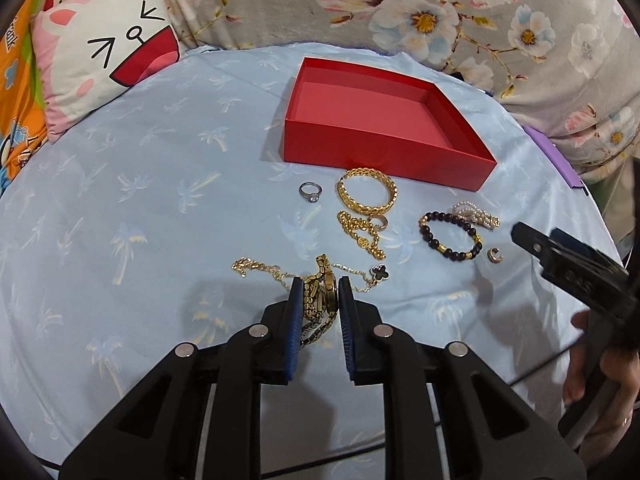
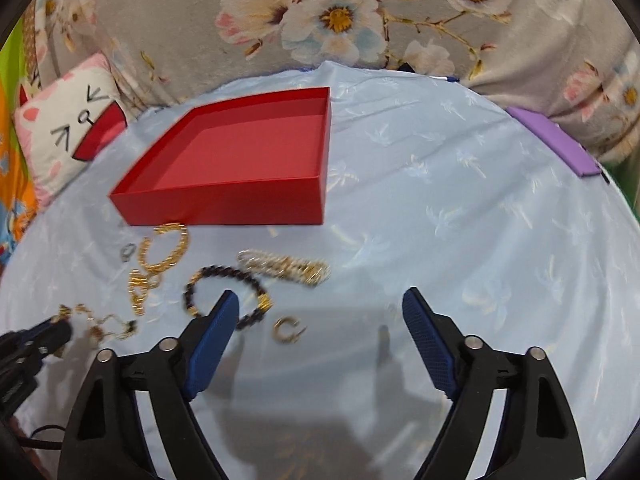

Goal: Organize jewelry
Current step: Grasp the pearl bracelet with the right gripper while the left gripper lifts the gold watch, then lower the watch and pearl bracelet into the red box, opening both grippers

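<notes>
Watch sits pinched between left gripper fingers, band running along them; red box lies straight ahead, past the loose pieces. Right gripper hangs spread wide, holding nothing.

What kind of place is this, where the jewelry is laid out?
Probably a bedroom at home, on a bed: a light blue palm-print sheet, a cartoon-face pillow, and a floral blanket bunched behind the red box.
</notes>
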Demonstrator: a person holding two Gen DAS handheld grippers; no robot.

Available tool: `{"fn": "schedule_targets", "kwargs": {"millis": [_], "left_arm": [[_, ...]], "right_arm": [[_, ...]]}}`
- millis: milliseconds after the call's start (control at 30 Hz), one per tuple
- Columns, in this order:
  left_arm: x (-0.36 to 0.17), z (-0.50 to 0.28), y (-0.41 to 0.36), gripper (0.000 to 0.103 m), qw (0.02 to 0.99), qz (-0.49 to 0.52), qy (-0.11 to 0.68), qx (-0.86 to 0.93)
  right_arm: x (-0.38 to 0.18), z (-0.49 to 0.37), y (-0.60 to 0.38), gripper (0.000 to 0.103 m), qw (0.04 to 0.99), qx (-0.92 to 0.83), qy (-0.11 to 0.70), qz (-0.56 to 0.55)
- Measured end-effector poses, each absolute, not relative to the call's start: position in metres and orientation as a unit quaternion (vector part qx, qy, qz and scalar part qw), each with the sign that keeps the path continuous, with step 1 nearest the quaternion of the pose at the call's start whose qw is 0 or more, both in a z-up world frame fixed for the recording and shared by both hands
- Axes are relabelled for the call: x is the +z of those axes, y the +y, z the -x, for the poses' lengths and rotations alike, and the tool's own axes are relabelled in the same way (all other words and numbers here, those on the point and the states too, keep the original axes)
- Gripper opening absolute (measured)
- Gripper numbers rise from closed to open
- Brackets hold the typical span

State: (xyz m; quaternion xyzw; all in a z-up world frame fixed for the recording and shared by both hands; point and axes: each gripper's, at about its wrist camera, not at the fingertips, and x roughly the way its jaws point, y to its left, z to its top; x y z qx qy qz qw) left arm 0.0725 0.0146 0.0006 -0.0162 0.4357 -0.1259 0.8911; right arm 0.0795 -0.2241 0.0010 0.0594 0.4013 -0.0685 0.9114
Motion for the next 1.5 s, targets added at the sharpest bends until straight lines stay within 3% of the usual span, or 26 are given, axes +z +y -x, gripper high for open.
{"fn": "schedule_targets", "kwargs": {"millis": [67,400,533,633,800,1200,1500], "left_arm": [[0.0,-0.075,0.012,0.017,0.892,0.014,0.434,-0.127],[-0.003,-0.088,0.007,0.017,0.891,0.013,0.436,-0.129],[-0.004,-0.092,0.007,0.017,0.89,0.014,0.437,-0.129],[-0.005,-0.093,0.006,0.017,0.889,0.015,0.439,-0.13],[-0.001,-0.095,0.004,0.017,0.889,0.017,0.437,-0.137],[0.04,-0.103,-0.001,0.017,0.892,0.021,0.412,-0.185],[0.094,-0.179,-0.029,0.017,0.911,-0.007,0.358,-0.204]], "right_arm": [[-0.004,-0.093,-0.227,0.066,0.908,-0.059,0.412,-0.043],[-0.022,-0.125,-0.217,0.054,0.902,-0.007,0.432,0.011],[-0.029,-0.134,-0.22,0.041,0.897,0.013,0.442,0.001],[-0.028,-0.136,-0.216,0.025,0.895,0.019,0.445,0.0],[-0.026,-0.13,-0.216,0.015,0.896,0.024,0.443,-0.019],[0.041,-0.096,-0.221,0.014,0.928,0.024,0.366,-0.064],[0.077,-0.169,-0.228,0.014,0.939,0.014,0.339,-0.063]]}}
